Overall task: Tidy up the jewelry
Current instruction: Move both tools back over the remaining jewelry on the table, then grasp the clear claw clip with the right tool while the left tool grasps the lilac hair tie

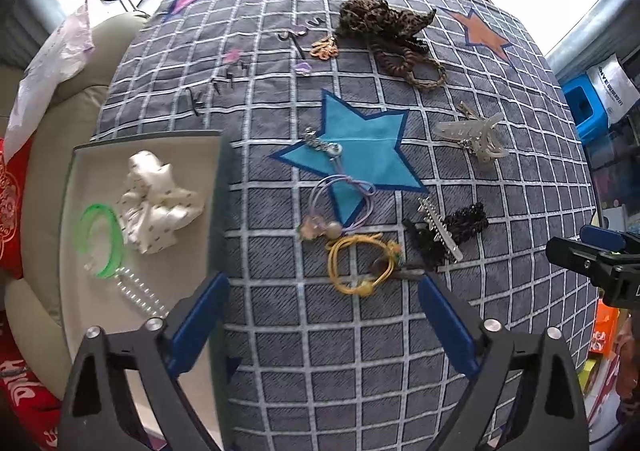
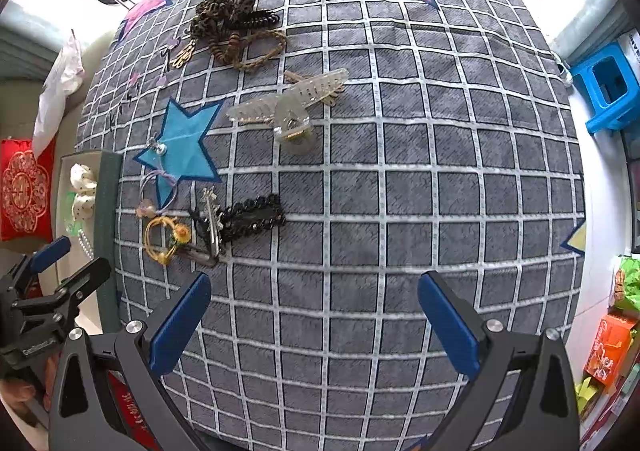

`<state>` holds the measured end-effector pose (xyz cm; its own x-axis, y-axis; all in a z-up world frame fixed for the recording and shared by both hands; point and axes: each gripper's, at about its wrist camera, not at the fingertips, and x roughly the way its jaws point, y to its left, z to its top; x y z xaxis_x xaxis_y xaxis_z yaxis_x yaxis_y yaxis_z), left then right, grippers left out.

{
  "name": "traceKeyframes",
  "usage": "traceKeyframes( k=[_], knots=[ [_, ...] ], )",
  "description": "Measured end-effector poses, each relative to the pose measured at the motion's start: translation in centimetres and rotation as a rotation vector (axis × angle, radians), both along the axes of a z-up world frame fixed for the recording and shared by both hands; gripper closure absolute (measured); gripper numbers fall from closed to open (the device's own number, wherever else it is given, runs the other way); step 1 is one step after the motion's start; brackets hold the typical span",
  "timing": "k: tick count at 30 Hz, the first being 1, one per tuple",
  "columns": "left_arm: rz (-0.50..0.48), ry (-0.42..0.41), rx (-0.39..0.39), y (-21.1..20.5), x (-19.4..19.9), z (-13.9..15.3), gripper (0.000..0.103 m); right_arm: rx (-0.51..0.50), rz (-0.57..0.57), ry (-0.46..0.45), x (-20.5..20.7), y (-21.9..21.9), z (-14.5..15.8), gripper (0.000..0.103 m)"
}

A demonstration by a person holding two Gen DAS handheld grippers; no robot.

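Hovering w/ both grippers spread wide, nothing held. Tray [image 1: 80,179] far left has white scrunchie [image 1: 156,203], green bangle [image 1: 102,239], pearl strand [image 1: 140,291]. Left gripper [image 1: 322,305] sits just short of yellow hair tie [image 1: 360,263]. Risk: tie tangled w/ black beaded clip [image 1: 448,231], so a pinch probably drags both. Clear claw clip [image 2: 288,111] further out; right gripper [image 2: 314,309] over bare quilt.
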<state>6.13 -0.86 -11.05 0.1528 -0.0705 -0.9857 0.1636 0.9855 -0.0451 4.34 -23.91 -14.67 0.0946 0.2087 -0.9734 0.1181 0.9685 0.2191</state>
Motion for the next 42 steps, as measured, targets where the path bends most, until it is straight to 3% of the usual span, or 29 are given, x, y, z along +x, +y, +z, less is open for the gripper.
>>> traceKeyframes(
  k=[7, 10, 19, 22, 29, 34, 38, 40, 42],
  knots=[
    [0.017, 0.007, -0.015, -1.3, 2.3, -1.5, 0.007, 0.013, 0.002, -0.029, 2.6, -0.5, -0.5, 0.0],
    [0.018, 0.023, -0.014, -1.8, 3.2, -2.5, 0.017, 0.023, 0.008, -0.035, 3.6, -0.4, -0.8, 0.008],
    [0.024, 0.031, 0.022, -2.8, 4.8, -5.3, 0.017, 0.052, 0.05, -0.024, 6.2, 1.0, -2.4, 0.012],
    [0.035, 0.041, 0.028, -2.8, 5.4, -6.3, 0.017, 0.062, 0.054, -0.011, 7.0, 1.4, -3.2, 0.024],
    [0.039, 0.063, 0.032, -2.7, 6.1, -7.7, 0.017, 0.079, 0.032, 0.0, 8.5, 1.8, -4.5, 0.034],
    [0.024, 0.047, 0.043, -3.0, 5.8, -7.9, 0.017, 0.077, 0.009, -0.003, 9.2, 1.7, -5.2, 0.054],
    [0.018, 0.038, 0.054, -3.0, 5.8, -8.3, 0.025, 0.085, -0.013, -0.008, 9.5, 1.6, -5.4, 0.063],
    [0.006, 0.031, 0.054, -3.1, 5.2, -7.8, 0.034, 0.092, -0.013, -0.004, 9.5, 1.6, -5.6, 0.068],
    [-0.008, 0.027, 0.053, -3.3, 5.2, -7.6, 0.051, 0.092, -0.012, -0.009, 9.5, 1.7, -5.5, 0.068]
  ],
)
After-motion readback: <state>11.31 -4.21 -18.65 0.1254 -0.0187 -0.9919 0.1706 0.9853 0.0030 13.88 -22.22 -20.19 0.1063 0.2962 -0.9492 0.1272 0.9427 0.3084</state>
